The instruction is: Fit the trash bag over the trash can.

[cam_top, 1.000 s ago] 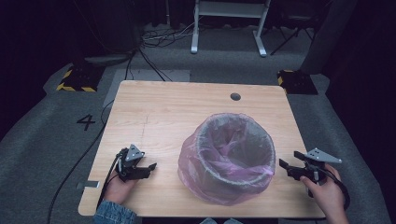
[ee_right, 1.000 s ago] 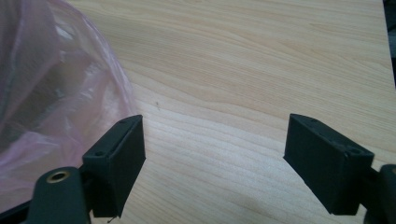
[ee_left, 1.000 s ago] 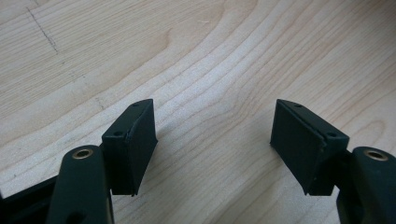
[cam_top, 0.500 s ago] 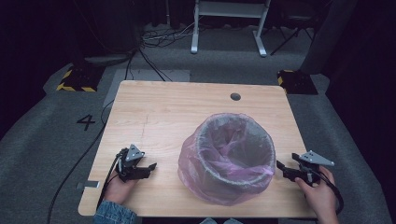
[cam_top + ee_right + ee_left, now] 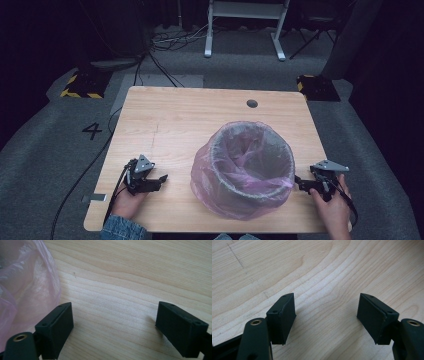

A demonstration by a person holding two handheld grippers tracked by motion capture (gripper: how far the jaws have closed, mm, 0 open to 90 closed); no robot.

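Observation:
A round bin lined with a translucent pink plastic bag point(image 5: 247, 167) stands on the wooden table point(image 5: 185, 120), toward its near right. The bag hangs over the rim and down the outside. My left gripper point(image 5: 161, 178) rests near the table's front left, pointing at the bin from a hand's width away, open with only bare wood between its jaws point(image 5: 325, 317). My right gripper point(image 5: 298, 184) sits at the bin's right side, open, its tips close to the bag. In the right gripper view the pink bag point(image 5: 27, 287) lies just left of the left jaw.
A round cable hole point(image 5: 252, 103) is in the table's far side. The person's hands hold both grippers at the near edge. Cables trail off the table's left front corner. A white table frame point(image 5: 245, 25) and yellow-black floor blocks stand beyond the table.
My right gripper has moved left and a little nearer, closing in on the bin's right side. The left gripper has stayed put.

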